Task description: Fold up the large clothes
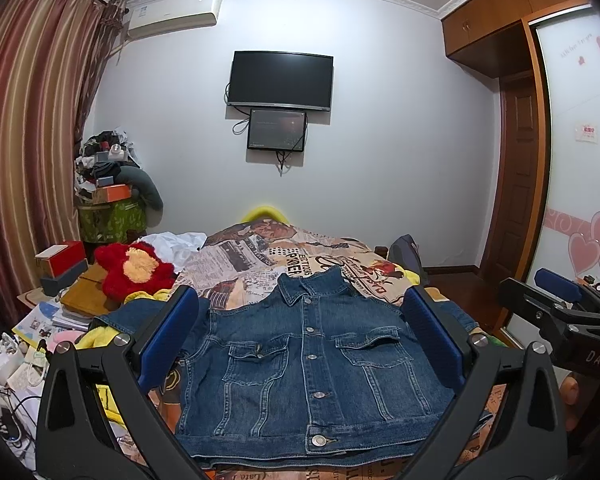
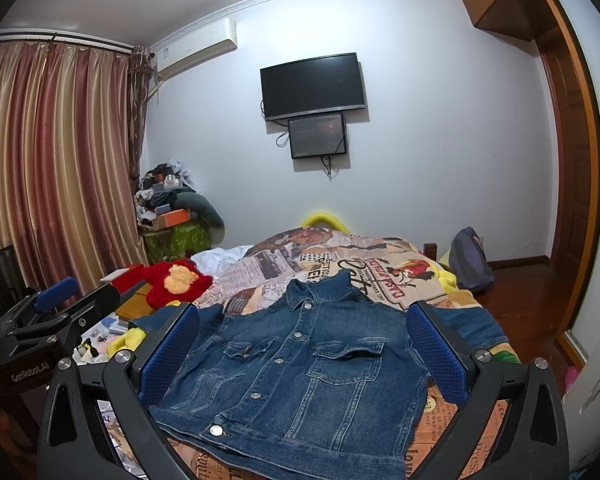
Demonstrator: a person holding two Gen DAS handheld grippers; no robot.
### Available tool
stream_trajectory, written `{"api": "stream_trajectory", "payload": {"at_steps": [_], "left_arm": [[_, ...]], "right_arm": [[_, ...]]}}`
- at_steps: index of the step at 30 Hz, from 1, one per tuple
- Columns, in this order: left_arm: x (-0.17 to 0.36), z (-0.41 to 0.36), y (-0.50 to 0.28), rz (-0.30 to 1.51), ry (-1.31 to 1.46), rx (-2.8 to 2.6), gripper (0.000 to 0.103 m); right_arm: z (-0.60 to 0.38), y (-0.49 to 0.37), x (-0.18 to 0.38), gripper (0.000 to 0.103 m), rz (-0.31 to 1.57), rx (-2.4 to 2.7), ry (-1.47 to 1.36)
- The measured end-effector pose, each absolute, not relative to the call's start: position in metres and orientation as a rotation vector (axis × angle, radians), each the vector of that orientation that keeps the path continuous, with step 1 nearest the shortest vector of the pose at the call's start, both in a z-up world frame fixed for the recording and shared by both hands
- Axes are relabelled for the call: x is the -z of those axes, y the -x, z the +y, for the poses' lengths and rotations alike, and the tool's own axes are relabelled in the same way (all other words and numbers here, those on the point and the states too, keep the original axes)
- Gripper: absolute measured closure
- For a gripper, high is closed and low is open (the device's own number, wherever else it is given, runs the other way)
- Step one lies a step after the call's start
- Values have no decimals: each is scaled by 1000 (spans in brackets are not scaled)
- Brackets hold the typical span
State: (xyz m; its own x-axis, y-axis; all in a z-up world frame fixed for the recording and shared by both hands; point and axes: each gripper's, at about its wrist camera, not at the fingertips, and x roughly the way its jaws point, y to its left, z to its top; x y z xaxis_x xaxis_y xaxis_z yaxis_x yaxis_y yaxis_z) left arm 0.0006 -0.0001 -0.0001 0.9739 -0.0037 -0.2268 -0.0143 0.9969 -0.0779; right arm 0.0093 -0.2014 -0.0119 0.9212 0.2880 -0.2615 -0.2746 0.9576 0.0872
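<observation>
Both tongs gape wide, empty | denim jacket [image 1: 312, 364] flat, buttoned, stitched pockets | printed bedspread [image 1: 260, 256]

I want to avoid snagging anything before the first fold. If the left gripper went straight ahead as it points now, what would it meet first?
Probably the denim jacket: it lies buttoned and flat on the bed between the open fingers of the left gripper. Depth is uncertain.
</observation>
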Motion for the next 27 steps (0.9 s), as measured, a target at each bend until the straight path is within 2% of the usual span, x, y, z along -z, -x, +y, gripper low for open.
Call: {"api": "stream_trajectory", "payload": {"at_steps": [27], "left_arm": [[5,4,-9,218,78,-15,0]], "right_arm": [[-199,-13,4,0,284,-283,-45]]}}
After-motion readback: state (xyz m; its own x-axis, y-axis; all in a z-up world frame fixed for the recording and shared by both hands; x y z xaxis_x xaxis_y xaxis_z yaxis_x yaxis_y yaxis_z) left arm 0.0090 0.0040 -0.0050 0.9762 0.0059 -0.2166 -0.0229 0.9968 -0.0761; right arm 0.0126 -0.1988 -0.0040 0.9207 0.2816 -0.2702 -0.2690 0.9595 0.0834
